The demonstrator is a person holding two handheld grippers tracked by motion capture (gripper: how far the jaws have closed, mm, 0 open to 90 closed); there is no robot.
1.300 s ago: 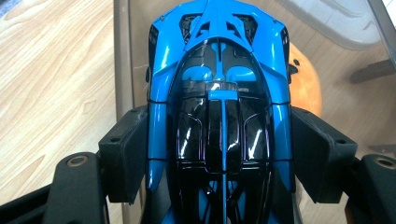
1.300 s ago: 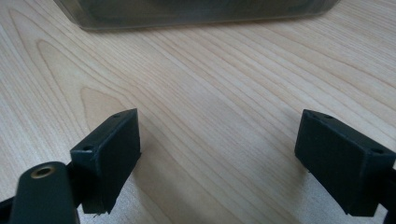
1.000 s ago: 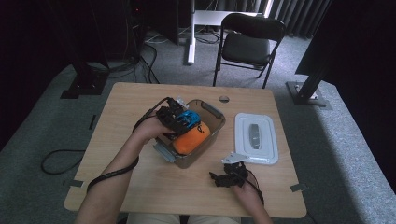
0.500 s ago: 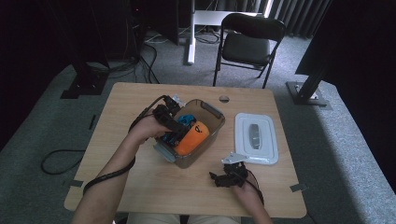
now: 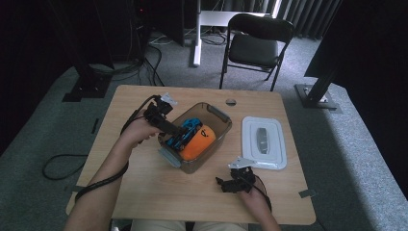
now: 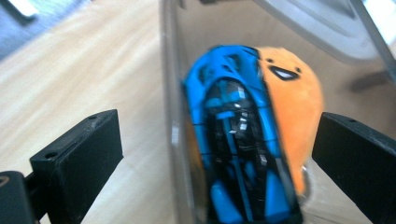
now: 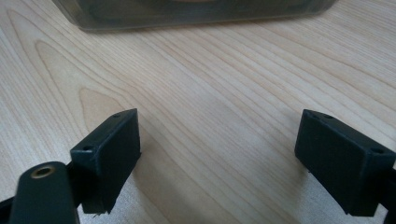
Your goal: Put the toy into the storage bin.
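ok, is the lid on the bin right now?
No. In the high view the white lid lies flat on the table to the right of the open bin, apart from it.

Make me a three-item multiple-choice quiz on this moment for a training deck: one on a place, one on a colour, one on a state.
1. Where does the blue toy car lie?
A. in the clear bin
B. on the lid
C. on the chair

2. What colour is the soft toy beside it?
A. green
B. orange
C. white

3. How does the right gripper stand?
A. shut on the lid
B. shut on the car
C. open over bare table

Answers: 1 A, the clear bin walls surround the car; 2 B, it shows orange in both views; 3 C, its jaws stand apart with only wood between them.
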